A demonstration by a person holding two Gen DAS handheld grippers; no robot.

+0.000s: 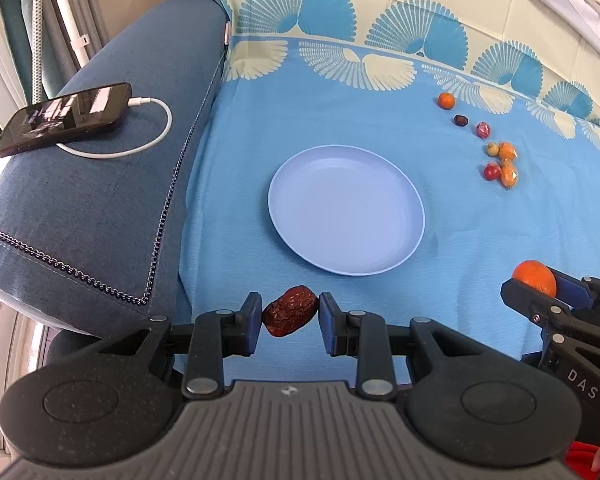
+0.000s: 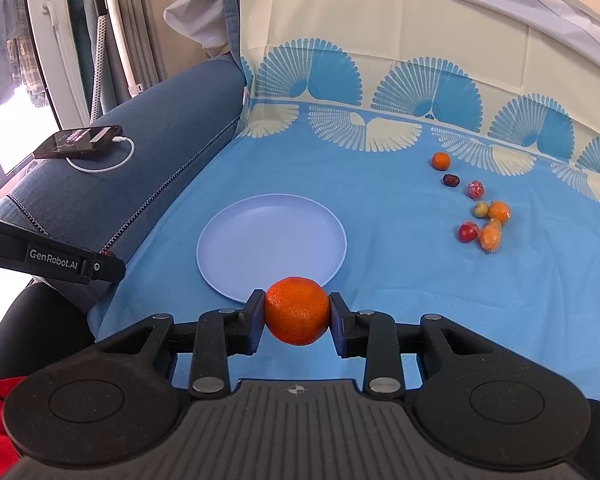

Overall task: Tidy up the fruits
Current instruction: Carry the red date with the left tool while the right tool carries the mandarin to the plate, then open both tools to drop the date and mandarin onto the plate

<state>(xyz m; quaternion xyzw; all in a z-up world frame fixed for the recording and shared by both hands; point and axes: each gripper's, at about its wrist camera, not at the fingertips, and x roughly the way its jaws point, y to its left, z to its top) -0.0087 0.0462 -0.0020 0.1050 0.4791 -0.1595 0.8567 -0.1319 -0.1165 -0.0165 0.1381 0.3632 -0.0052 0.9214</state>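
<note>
Your left gripper (image 1: pixel 290 316) sits at the bottom centre of its view, fingers pressed on a wrinkled brown date (image 1: pixel 290 316) from both sides. The date hangs over the blue cloth (image 1: pixel 460 232), just below the plate (image 1: pixel 346 210), which lies mid-frame with nothing on it.

Your right gripper (image 2: pixel 297 312) clamps an orange (image 2: pixel 297 311) between its pads; the fruit covers the plate's (image 2: pixel 271 236) near rim in that view. In the left view the same gripper (image 1: pixel 534 284) enters at the lower right edge with the orange (image 1: pixel 535 277) in it, well apart from the date.

The remaining fruits stay loose on the cloth at the upper right: a small orange (image 1: pixel 446 100) farthest up, a dark date (image 1: pixel 461 120) below it, then a red wrapped piece (image 1: pixel 483 129), and a cluster of a greenish fruit (image 1: pixel 491 148), two orange wrapped pieces (image 1: pixel 507 151) (image 1: pixel 509 176) and a red fruit (image 1: pixel 491 171).

At the upper left, a phone (image 1: pixel 66 118) rests on the sofa arm (image 1: pixel 100 208) with a white cable (image 1: pixel 152 136) plugged in.
</note>
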